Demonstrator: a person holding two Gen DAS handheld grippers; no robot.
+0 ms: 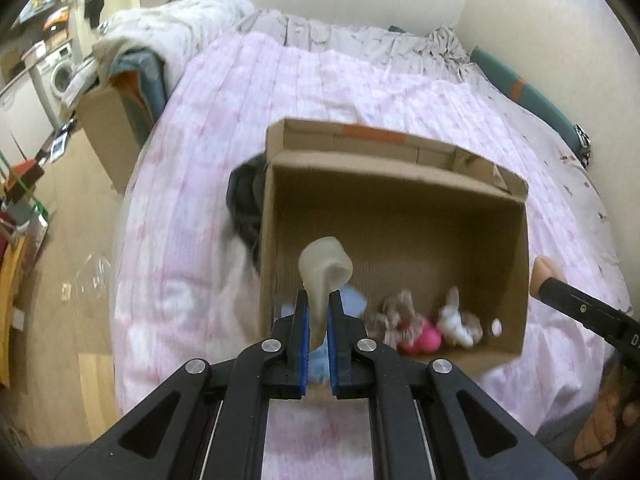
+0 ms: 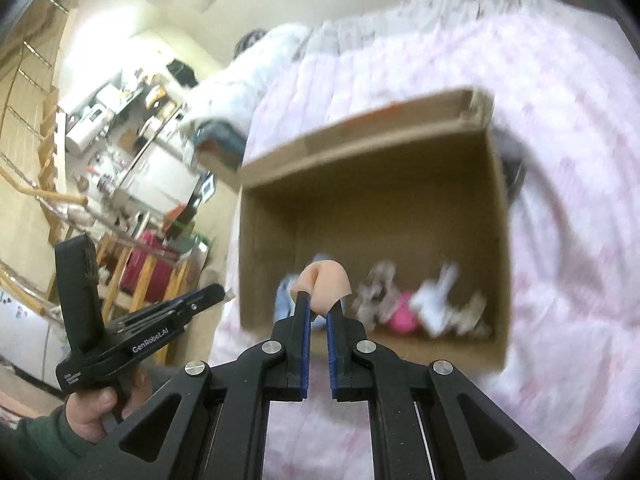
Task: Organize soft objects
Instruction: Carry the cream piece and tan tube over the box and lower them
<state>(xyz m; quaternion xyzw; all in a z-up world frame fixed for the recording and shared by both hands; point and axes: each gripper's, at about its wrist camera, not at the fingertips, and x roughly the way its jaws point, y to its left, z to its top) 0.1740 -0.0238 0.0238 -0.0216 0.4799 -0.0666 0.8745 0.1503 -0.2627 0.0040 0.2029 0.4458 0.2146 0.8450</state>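
An open cardboard box (image 1: 520, 264) stands on a pink quilted bed (image 1: 208, 128). My left gripper (image 1: 318, 300) is shut on a pale translucent soft piece (image 1: 326, 270), held over the box's near left corner. My right gripper (image 2: 319, 300) is shut on a peach soft piece (image 2: 328, 282), held above the box (image 2: 500, 240); it shows at the box's right edge in the left wrist view (image 1: 542, 276). In the box lie a light blue item (image 1: 354, 300), a beige frilly toy (image 1: 396, 314), a pink ball (image 1: 424, 340) and a white plush toy (image 1: 454, 318).
A dark garment (image 1: 244, 200) lies against the box's left side. A second cardboard box (image 1: 108, 128) with folded bedding stands beside the bed. A wooden floor (image 1: 72, 240), a washing machine (image 1: 60, 72) and wooden racks (image 2: 132, 272) are at the left.
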